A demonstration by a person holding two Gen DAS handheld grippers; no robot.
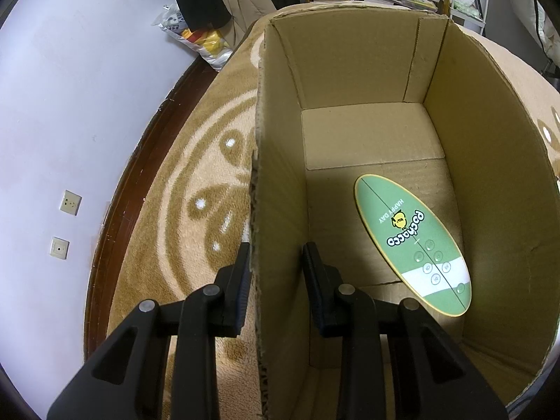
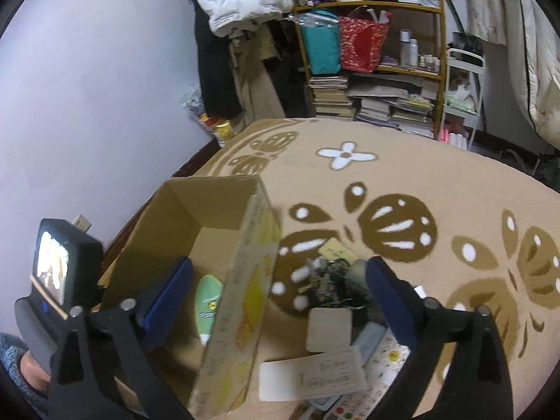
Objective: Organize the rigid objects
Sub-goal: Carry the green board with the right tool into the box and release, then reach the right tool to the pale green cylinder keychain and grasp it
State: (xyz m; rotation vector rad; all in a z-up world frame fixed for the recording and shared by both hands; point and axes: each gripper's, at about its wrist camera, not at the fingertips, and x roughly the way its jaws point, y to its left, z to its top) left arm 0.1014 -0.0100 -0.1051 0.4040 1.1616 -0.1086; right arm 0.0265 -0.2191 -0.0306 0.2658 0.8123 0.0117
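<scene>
Along the far left runs a pale lilac wall [image 1: 70, 87] with two small cream sockets [image 1: 71, 202], and below it a strip of dark brown wooden floor [image 1: 140, 161] shows beside the tan, leaf-patterned fleecy rug [image 1: 196, 182]. The left gripper [image 1: 276, 273] straddles the near left wall of the open brown cardboard box [image 1: 280, 140], one black finger outside on the rug side and the other inside; a gap shows between the inner finger and the wall, so the tongs look loose around it rather than clenched. Inside, on the box bottom and close to the right wall, lies the flat green oval board with a yellow rim and "Pochacco" lettering [image 1: 413, 241]; its lower end is washed out by glare. The right gripper [image 2: 280, 280] hangs above with its blue-padded fingers spread wide, holding nothing. From that view the box's outer side [image 2: 241, 308] carries yellow printing too blurred to read, and only a sliver of the green board peeps over the edge. Right of the box on the rug sits a heap of small items [image 2: 336, 297]: a square pale card, a white printed sheet, a tangle of dark bits I cannot identify, partly cut off at the bottom. Beyond stands a cluttered yellow-framed shelf of books [image 2: 371, 98].
</scene>
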